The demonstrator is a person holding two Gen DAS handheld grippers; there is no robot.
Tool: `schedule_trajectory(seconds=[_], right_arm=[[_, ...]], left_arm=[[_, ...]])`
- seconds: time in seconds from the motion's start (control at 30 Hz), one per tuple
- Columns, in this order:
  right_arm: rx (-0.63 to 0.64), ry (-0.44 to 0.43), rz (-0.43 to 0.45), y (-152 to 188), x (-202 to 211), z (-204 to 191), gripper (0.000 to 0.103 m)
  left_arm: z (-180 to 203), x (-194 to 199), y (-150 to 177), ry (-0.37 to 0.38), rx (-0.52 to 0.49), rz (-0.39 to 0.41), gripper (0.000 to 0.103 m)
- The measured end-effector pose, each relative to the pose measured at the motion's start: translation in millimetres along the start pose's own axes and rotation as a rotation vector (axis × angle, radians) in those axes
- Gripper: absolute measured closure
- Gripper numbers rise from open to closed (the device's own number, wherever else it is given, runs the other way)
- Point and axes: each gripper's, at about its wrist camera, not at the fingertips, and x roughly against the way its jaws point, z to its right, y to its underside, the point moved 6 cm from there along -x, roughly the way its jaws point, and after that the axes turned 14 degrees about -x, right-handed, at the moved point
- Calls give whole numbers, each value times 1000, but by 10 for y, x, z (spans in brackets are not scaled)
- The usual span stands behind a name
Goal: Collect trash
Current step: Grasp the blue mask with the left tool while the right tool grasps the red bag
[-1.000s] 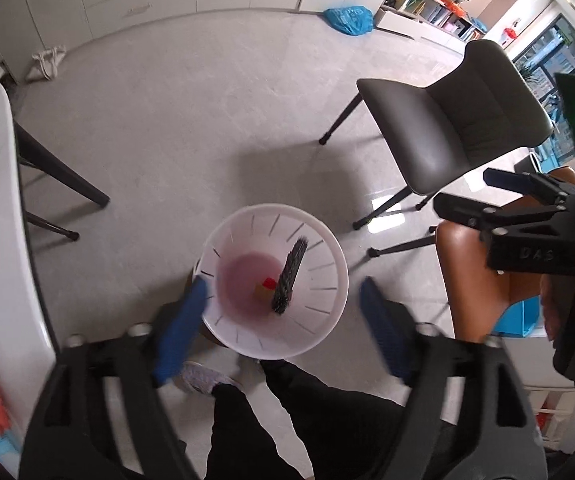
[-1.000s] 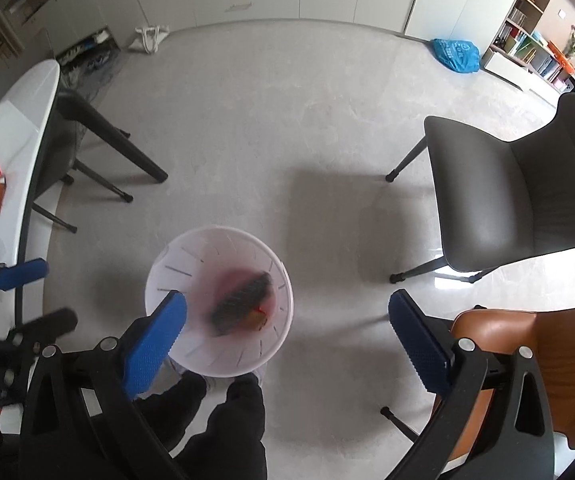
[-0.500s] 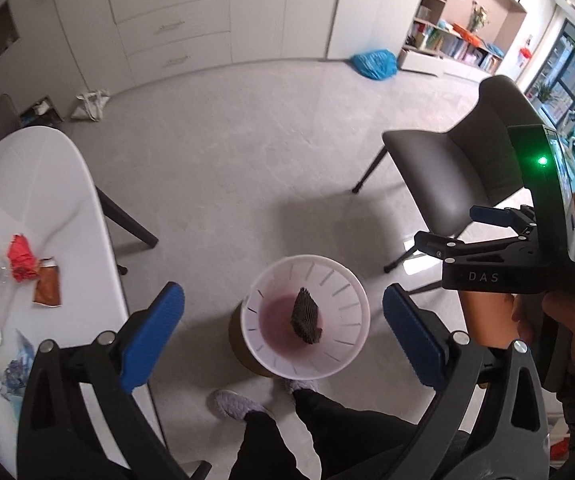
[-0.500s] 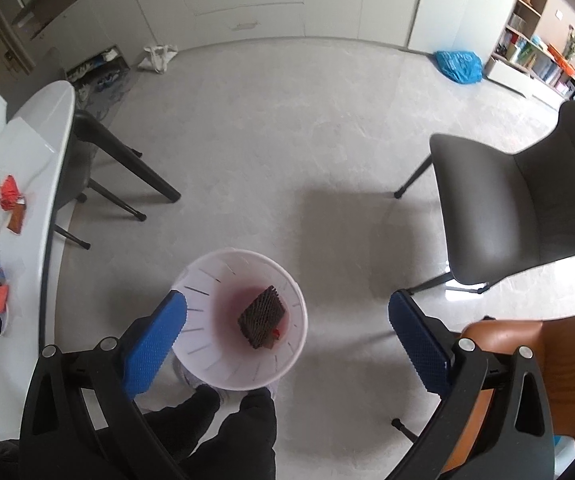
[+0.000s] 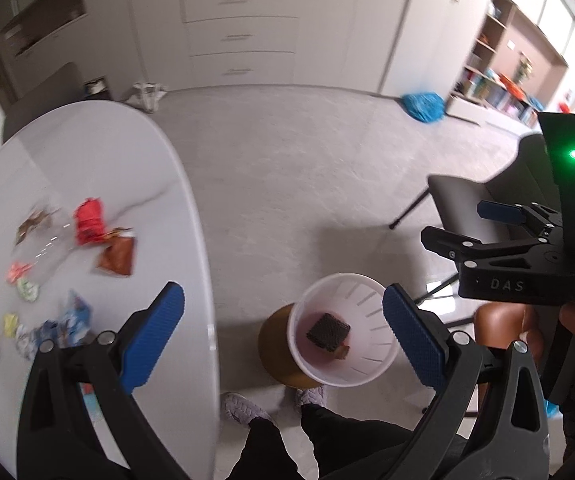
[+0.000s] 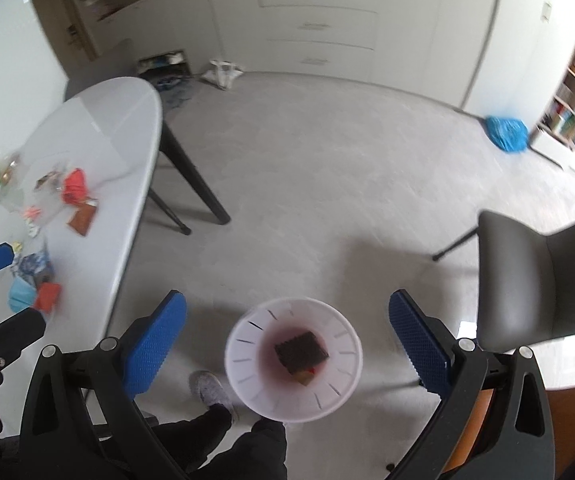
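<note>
This looks like a living and dining room of a home, or maybe a home-like office. One wall is covered with white built-in cabinets and drawers (image 6: 319, 28), and open shelves with books (image 5: 499, 84) stand at the right side. On the pale grey floor (image 6: 327, 184) there are a white oval worktop (image 6: 99, 136) on dark legs, a grey upholstered chair (image 6: 539, 276), a brown chair (image 5: 503, 324) and a white waste bin (image 6: 293, 360) beside the person's feet.

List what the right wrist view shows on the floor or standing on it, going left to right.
White table → white trash bin → grey chair → blue bag.
</note>
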Motion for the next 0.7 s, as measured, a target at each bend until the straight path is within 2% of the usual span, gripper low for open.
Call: schedule_trajectory(seconds=[0.33, 0.47, 0.6, 0.7], right_arm=[[118, -87, 4, -33, 4, -858, 3], [147, -131, -7, -30, -12, -1174, 3], [200, -202, -30, 17, -83, -1591, 3], [250, -256, -71, 131, -208, -1922, 3]], left_arm=[[-670, 225, 275, -85, 132, 37, 8], [-967, 313, 386, -156, 193, 49, 8], [-1440, 432, 695, -247, 302, 36, 8], [-1771, 514, 1062, -300, 394, 6, 8]])
